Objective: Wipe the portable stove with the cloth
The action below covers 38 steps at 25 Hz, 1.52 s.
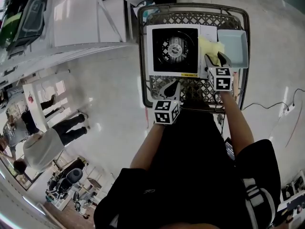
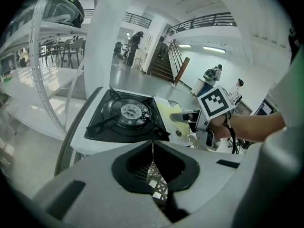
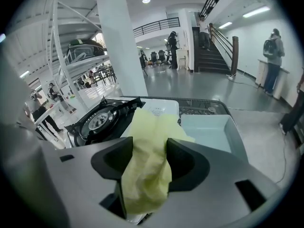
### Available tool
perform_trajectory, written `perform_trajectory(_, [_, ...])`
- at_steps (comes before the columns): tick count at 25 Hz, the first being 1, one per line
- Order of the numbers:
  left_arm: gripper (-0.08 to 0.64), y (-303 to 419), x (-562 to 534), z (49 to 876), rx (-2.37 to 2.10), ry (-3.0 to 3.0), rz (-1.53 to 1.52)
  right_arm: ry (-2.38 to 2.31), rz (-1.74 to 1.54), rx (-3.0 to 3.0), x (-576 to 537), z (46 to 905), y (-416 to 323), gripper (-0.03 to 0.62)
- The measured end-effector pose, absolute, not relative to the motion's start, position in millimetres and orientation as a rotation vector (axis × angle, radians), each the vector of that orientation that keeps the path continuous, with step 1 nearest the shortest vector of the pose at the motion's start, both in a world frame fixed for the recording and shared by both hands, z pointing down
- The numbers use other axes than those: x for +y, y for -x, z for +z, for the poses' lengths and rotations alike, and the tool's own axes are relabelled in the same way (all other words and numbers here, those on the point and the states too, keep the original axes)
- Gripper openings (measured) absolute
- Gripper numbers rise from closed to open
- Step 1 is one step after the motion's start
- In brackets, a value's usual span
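The portable stove point(image 1: 174, 49) point(image 2: 126, 115) point(image 3: 99, 120), white with a black burner, sits in a wire cart basket point(image 1: 141, 56). A yellow cloth point(image 1: 211, 46) point(image 2: 164, 113) point(image 3: 147, 165) lies bunched on the stove's right side panel. My right gripper point(image 1: 217, 59) point(image 3: 149, 145) stands around it, jaws wide, the cloth loosely filling the gap between them. My left gripper point(image 1: 172, 86) point(image 2: 153, 146) hovers over the basket mesh just in front of the stove, its jaws closed together with nothing in them.
A pale blue tray point(image 1: 233, 46) point(image 3: 209, 132) sits in the basket to the right of the stove. White shelving point(image 1: 71, 18) stands to the left of the cart. People point(image 1: 43, 137) stand on the floor at the left. A cable point(image 1: 267, 106) runs along the floor on the right.
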<state>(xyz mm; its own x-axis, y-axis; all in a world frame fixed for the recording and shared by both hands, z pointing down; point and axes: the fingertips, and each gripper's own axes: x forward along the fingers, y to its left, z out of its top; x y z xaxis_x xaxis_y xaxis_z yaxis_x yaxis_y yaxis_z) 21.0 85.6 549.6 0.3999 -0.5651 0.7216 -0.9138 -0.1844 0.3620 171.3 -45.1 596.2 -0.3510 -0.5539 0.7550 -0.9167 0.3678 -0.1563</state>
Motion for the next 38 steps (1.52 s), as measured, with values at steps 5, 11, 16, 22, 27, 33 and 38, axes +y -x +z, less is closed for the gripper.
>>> perform_trajectory(5, [0.021, -24, 72, 550, -1.253, -1.896, 0.577, -1.255, 0.771, -2.031, -57, 596, -170, 0.235])
perform_trajectory(11, [0.021, -28, 65, 549, -1.248, -1.912, 0.578, -1.257, 0.764, -2.019, -69, 596, -171, 0.236])
perform_trajectory(16, [0.021, -23, 68, 553, -1.254, -1.895, 0.580, -1.234, 0.719, -2.029, -83, 593, -165, 0.236])
perform_trajectory(22, [0.021, -26, 71, 552, -1.255, -1.881, 0.571, -1.230, 0.655, -2.025, -104, 587, -169, 0.210])
perform_trajectory(27, [0.021, -20, 72, 556, -1.276, -1.861, 0.553, -1.163, 0.575, -2.031, -120, 588, -162, 0.206])
perform_trajectory(33, [0.021, -16, 67, 560, -1.285, -1.856, 0.541, -1.076, 0.514, -2.046, -131, 587, -154, 0.153])
perform_trajectory(38, [0.021, -12, 62, 559, -1.289, -1.862, 0.528, -0.972, 0.451, -2.040, -133, 590, -150, 0.125])
